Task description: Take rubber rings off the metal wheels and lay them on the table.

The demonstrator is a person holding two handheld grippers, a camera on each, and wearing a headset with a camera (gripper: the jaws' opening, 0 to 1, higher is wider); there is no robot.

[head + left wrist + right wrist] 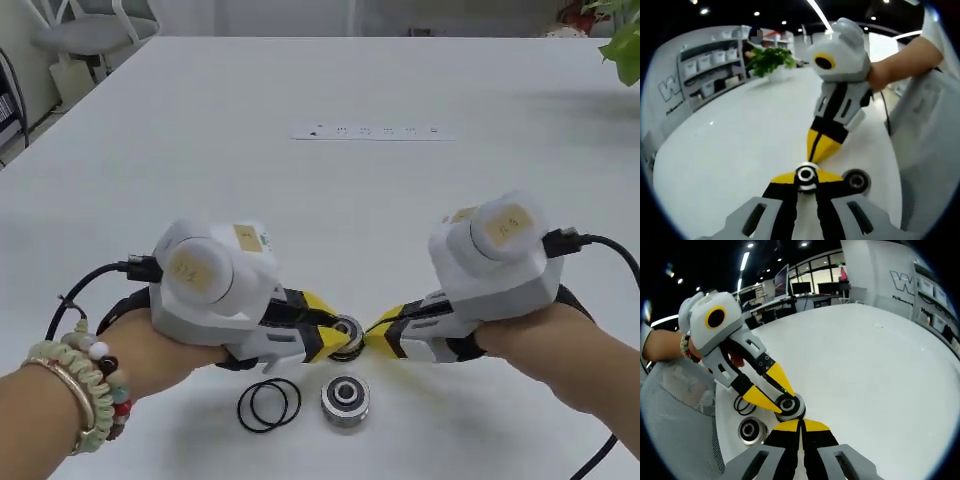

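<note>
My left gripper [335, 338] is shut on a small metal wheel [348, 334] held just above the table; in the left gripper view the wheel [806, 174] sits between the yellow tips. My right gripper [376, 331] is shut, and its tips touch the held wheel's rim [790, 405]. Whether they pinch the dark rubber ring on that rim I cannot tell. A second wheel [345, 399] with a dark rim lies flat on the table below them. Two loose black rubber rings [268, 404] lie overlapping to its left.
The white table [330, 200] stretches far ahead, with a flat power strip [372, 131] at mid distance. A plant [625, 40] stands at the far right corner and chairs at the far left. Cables trail from both grippers.
</note>
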